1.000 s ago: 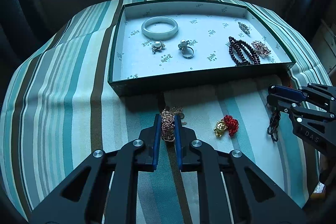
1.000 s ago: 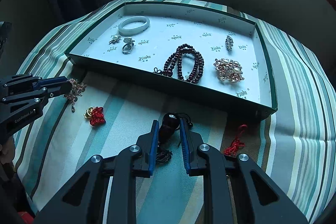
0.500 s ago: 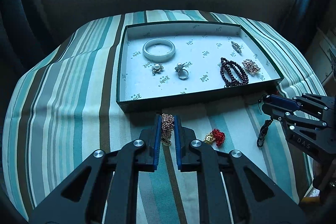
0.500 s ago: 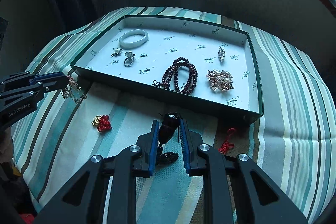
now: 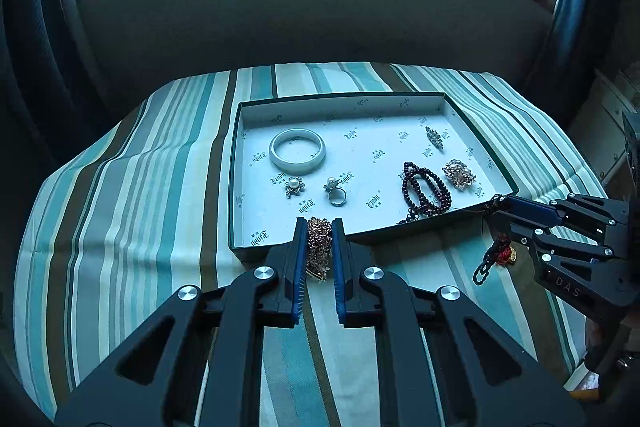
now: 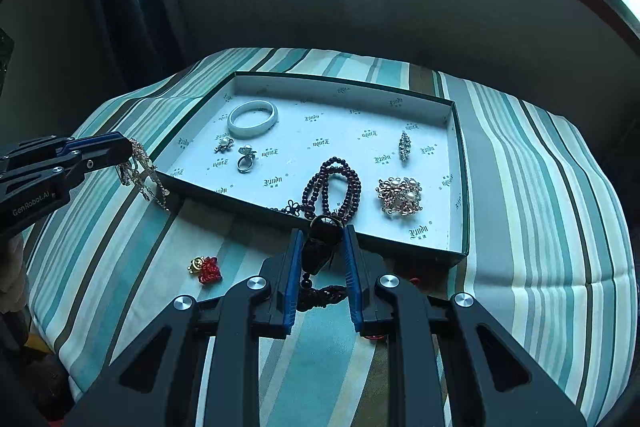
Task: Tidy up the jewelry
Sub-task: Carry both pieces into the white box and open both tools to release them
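Note:
A shallow green box (image 5: 236,187) with white lining (image 6: 460,155) sits on the striped cloth. It holds a white bangle (image 5: 297,151), a pearl brooch, a pearl ring (image 5: 335,191), dark red beads (image 5: 426,189) and two sparkly brooches. My left gripper (image 5: 319,227) is shut on a rose-gold chain (image 5: 319,247), lifted at the box's near edge; the chain dangles from it in the right wrist view (image 6: 140,167). My right gripper (image 6: 323,233) is shut on a black tasselled pendant (image 6: 320,247), lifted near the box's near right side; it shows in the left wrist view (image 5: 496,211).
A red knot charm with a gold bead (image 6: 206,267) lies on the cloth in front of the box. A red tassel (image 6: 414,281) peeks out beside my right fingers. The cloth drops off at the table's edges. A dark wall and windows stand behind.
Both grippers have risen off the cloth with their pieces and moved toward the box. The chain and the black pendant now hang clear of the table.

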